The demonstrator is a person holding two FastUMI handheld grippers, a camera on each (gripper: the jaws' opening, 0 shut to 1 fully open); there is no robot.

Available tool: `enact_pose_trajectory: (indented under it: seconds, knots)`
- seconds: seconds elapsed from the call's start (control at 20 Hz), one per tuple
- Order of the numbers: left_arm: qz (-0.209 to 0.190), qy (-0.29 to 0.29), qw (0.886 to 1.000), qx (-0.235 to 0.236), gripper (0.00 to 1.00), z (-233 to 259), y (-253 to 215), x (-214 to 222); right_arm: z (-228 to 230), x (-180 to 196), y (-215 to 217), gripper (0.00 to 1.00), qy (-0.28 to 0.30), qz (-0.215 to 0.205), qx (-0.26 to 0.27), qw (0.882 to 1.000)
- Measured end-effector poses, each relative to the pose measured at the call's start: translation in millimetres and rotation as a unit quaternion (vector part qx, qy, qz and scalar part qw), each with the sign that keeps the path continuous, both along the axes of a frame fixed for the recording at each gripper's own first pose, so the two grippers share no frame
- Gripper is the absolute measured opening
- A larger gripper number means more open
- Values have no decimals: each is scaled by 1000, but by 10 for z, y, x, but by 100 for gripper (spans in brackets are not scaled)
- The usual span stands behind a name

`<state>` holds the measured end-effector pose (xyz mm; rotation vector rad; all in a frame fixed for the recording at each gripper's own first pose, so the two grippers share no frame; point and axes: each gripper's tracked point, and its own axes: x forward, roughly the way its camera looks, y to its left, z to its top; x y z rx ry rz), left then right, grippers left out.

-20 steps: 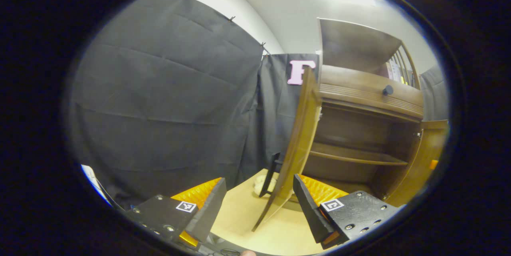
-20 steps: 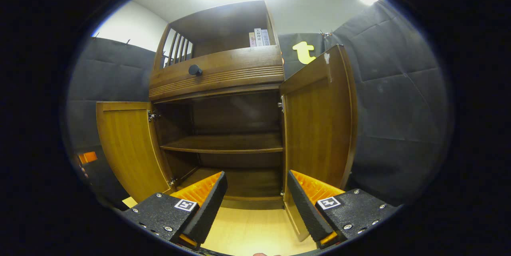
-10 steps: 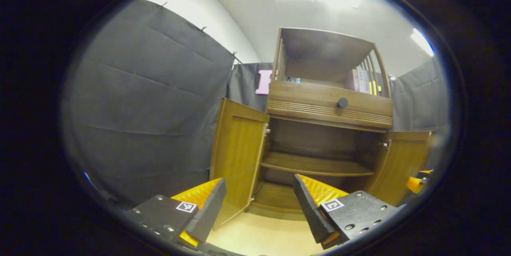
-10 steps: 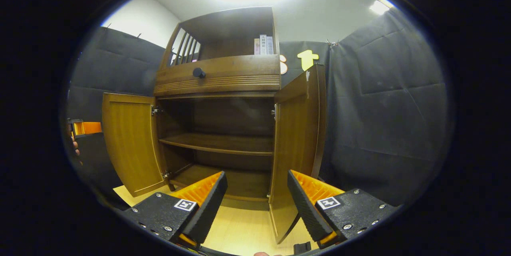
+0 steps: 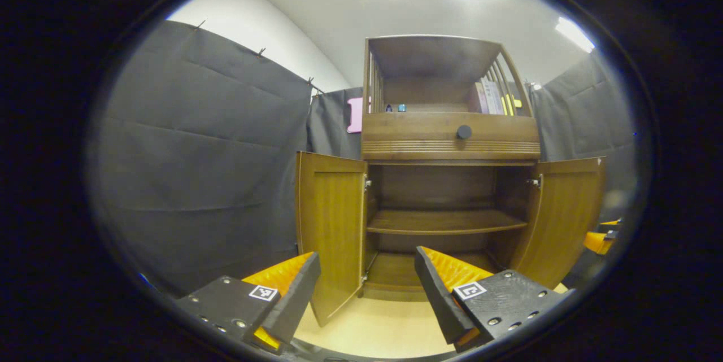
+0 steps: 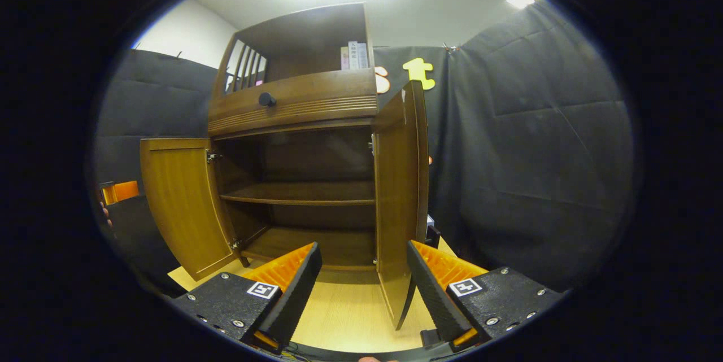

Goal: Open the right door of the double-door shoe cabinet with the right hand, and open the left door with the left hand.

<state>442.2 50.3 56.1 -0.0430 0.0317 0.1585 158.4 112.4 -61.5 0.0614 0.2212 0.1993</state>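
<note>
The brown wooden shoe cabinet stands against the booth wall with both lower doors swung out. In the left gripper view the left door and the right door flank bare shelves. In the right gripper view the left door hangs wide and the right door stands nearly edge-on. My left gripper is open, back from the cabinet, nothing between its fingers. My right gripper is open too, close before the right door's lower edge. The other gripper's tip shows at the right rim, and one at the left rim.
A drawer with a dark round knob sits above the doors. Books stand in the open top shelf. Light wooden floor lies before the cabinet. Black cloth wall closes in both sides.
The left gripper has drawn back and turned from the left door's edge to face the cabinet squarely. The right door has swung further out, now nearly edge-on to the right gripper.
</note>
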Motion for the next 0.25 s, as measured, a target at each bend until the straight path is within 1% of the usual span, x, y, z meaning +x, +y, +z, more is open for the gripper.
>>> enact_pose_trajectory:
  seconds: [0.05, 0.1, 0.2, 0.25]
  knots:
    - [-7, -2, 1000, -8, 100, 9, 57, 35, 60, 2, 26, 94, -3, -12, 5, 1000]
    - [-14, -7, 1000, -13, 100, 12, 101, 52, 119, 7, 63, 91, -10, -22, 9, 1000]
    - [-19, -5, 1000, -17, 100, -77, 210, 28, 173, -25, 153, 91, -20, -34, 6, 999]
    - [-29, 0, 999, -14, 100, -161, 228, 1, 209, -49, 197, 94, -25, -37, 3, 999]
